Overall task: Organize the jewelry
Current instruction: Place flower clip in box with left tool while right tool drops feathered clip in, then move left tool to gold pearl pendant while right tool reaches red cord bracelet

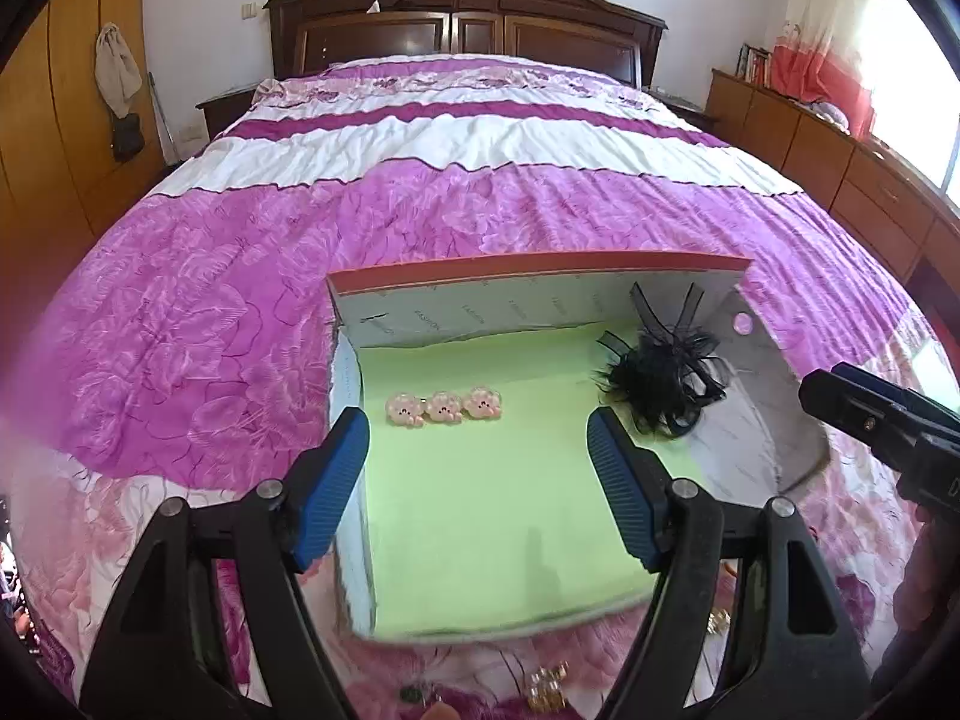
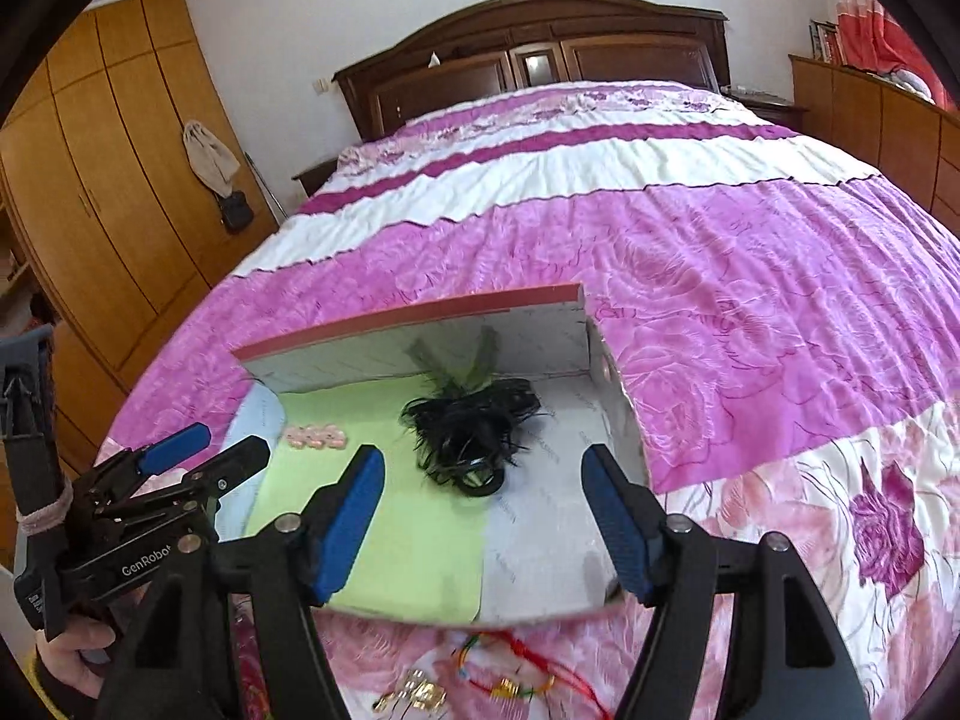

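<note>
I have both tools raised over the shallow open cardboard box with a red-edged far wall (image 1: pixel 540 267), which sits on the pink and white flowered quilt (image 1: pixel 198 312) of the bed and serves as the place to gather the pieces. My left gripper (image 1: pixel 477 483) hangs over the box with its blue ribbed pads apart and nothing between them; my right gripper (image 2: pixel 483 525) is likewise spread and empty. Inside, a pale green mat (image 1: pixel 492 480) lines most of the floor, I judge so that small pieces stay visible and do not slide. Three pink cartoon-faced clips (image 1: pixel 443 407) lie in a neat row on the mat near the left wall, touching one another, which reads as deliberate sorting. The black ribbon-and-feather hair ornament (image 1: pixel 660 381) sits apart from them toward the far right corner, partly on the mat and partly on the bare white floor, presumably to keep its loose strands from tangling with the clips. Not yet in the box, on the quilt just in front of its near edge, are a small gold-coloured metal piece (image 2: pixel 420 693) and a red cord bracelet with green thread and a gold bead (image 2: pixel 510 669). I judge those are next, and the thin cord will need a careful pinch.
</note>
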`<state>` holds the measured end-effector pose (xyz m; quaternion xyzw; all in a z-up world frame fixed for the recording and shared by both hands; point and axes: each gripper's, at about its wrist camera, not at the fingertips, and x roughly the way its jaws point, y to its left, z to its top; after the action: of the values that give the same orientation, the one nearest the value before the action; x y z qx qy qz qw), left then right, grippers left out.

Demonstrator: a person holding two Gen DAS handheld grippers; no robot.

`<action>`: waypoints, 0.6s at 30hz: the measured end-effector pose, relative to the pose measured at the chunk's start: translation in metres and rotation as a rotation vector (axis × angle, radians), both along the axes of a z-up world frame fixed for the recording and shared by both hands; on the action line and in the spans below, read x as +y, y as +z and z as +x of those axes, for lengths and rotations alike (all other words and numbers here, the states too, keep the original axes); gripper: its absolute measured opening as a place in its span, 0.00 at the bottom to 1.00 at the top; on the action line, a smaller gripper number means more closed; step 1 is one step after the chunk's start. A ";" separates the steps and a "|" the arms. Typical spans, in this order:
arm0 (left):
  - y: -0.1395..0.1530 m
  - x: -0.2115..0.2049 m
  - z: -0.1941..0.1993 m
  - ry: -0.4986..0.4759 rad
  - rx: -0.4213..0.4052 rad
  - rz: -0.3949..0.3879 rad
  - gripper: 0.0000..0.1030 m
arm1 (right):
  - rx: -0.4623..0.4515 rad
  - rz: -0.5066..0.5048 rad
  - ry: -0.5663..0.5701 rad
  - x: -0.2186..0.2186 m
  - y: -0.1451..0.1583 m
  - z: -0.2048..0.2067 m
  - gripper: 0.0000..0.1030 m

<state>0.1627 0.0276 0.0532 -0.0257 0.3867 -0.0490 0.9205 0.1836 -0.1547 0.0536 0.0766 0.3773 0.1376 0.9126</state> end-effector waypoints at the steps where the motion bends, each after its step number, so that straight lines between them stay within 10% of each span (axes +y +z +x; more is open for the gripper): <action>1: 0.002 0.000 -0.003 -0.001 -0.004 -0.001 0.66 | -0.004 0.008 -0.002 -0.001 0.002 -0.005 0.69; 18: -0.004 0.006 -0.054 -0.014 0.028 -0.028 0.66 | 0.043 0.054 -0.053 -0.034 -0.009 -0.061 0.69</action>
<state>0.1091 0.0338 0.0494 -0.0365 0.3990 -0.0601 0.9143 0.1223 -0.1891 0.0444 0.1141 0.3909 0.1216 0.9052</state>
